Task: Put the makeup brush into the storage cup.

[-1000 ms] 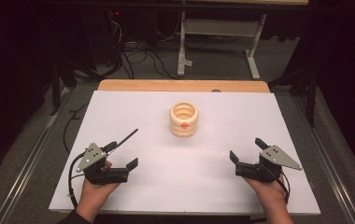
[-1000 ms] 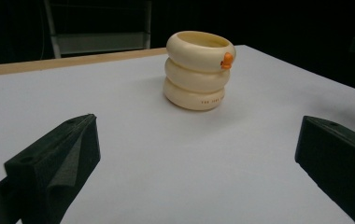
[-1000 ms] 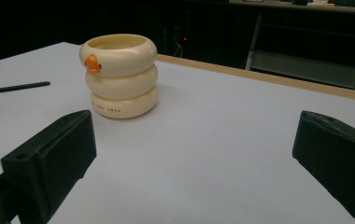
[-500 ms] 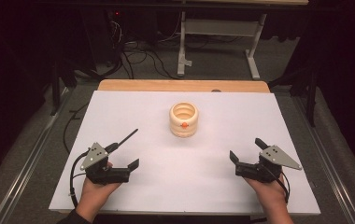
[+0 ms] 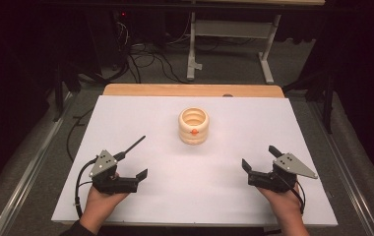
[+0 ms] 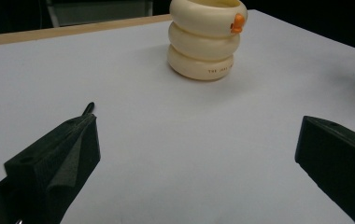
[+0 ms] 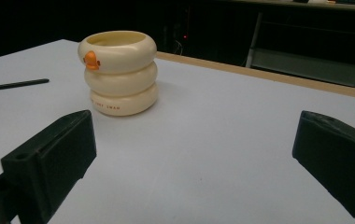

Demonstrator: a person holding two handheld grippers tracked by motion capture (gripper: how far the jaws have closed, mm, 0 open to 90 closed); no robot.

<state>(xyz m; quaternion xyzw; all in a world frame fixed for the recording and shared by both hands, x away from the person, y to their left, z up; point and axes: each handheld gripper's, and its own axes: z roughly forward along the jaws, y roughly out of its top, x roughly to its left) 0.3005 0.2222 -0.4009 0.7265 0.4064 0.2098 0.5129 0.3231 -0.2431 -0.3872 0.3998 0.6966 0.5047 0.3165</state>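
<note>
**Both tongs released near the front edge, ringed cup at mid-bench**

While the person's hands rested near the front edge of the bench point(image 5: 140, 115), the left tongs point(image 5: 135, 160) sat toward the front left corner and the right tongs point(image 5: 260, 158) toward the front right, each with its jaws spread wide and gripping nothing. Well apart from both, farther back near the middle of the bench, stood the cream ringed cup point(image 5: 193, 126), upright, its small orange knob point(image 5: 194, 132) facing the front edge. A slim black pen point(image 7: 14, 85) lay flat by the left tongs.
</note>
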